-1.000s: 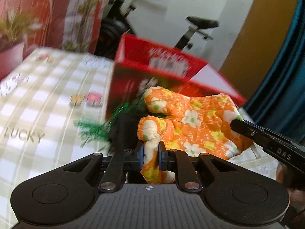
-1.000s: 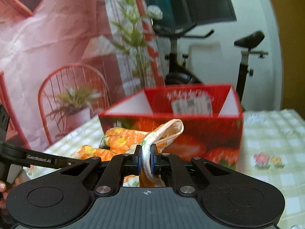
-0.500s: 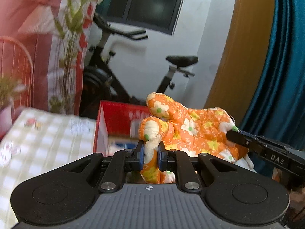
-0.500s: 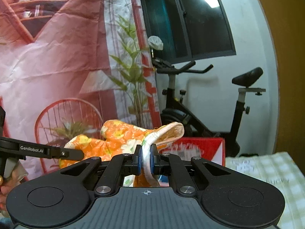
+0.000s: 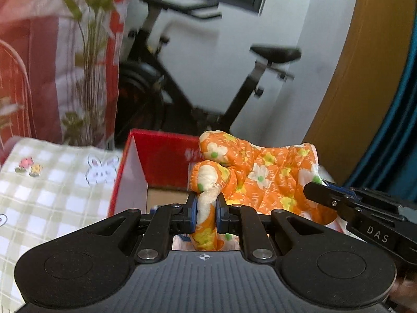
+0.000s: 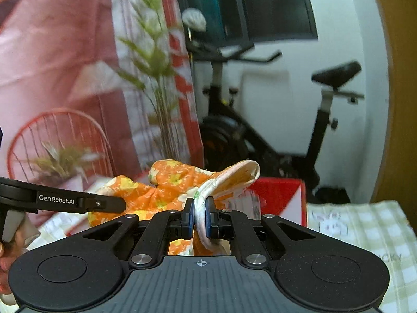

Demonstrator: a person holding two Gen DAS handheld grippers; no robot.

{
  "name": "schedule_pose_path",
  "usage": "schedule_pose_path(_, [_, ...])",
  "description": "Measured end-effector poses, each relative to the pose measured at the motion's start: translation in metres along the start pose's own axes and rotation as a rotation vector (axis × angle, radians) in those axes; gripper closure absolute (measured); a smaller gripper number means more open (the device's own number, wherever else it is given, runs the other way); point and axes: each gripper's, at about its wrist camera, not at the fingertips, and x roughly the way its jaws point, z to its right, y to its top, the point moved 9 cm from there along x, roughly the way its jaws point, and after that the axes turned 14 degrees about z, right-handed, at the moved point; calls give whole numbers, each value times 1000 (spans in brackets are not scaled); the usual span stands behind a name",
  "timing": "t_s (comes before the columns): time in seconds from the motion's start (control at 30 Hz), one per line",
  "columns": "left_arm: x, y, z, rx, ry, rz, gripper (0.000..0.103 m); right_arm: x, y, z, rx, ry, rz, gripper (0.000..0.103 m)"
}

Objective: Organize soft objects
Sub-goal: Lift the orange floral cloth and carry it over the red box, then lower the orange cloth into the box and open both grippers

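An orange quilted cloth with white and yellow flowers (image 5: pixel 263 174) hangs in the air between both grippers. My left gripper (image 5: pixel 206 212) is shut on one bunched edge of it. My right gripper (image 6: pixel 200 217) is shut on its pale-lined edge (image 6: pixel 229 180). The cloth is held over the open red cardboard box (image 5: pixel 161 161), whose brown floor shows below. In the right wrist view the box (image 6: pixel 278 195) stands behind the cloth. The right gripper's arm (image 5: pixel 359 214) shows in the left wrist view, the left gripper's arm (image 6: pixel 62 199) in the right wrist view.
The box stands on a table with a green-and-white checked cloth (image 5: pixel 52 193) printed with flowers and rabbits. Behind it are an exercise bike (image 6: pixel 260 130), a printed backdrop with plants (image 6: pixel 78 78), a white wall and a teal curtain (image 5: pixel 401 130).
Both grippers rose with the cloth from table level, then tipped down a little; the open box now shows under the cloth. A black and green object seen earlier is out of view.
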Motion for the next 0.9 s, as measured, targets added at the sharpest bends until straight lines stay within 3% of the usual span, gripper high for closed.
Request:
schedule_pose_path(0.33, [36, -41, 2, 87, 0, -198, 88, 35, -60, 22, 70, -68, -222, 95])
schedule_pose_path(0.73, [41, -55, 3, 102, 11, -256, 87, 39, -81, 19, 65, -82, -287, 95])
schedule_pose_path(0.8, [40, -54, 2, 102, 13, -255, 80, 38, -79, 19, 53, -93, -287, 91])
schedule_pose_path(0.87, [40, -52, 3, 101, 4, -249, 53, 36, -76, 21, 32, -104, -281, 85])
schedule_pose_path(0.9, [37, -49, 4, 101, -3, -241, 47, 35, -74, 20, 9, -115, -275, 80])
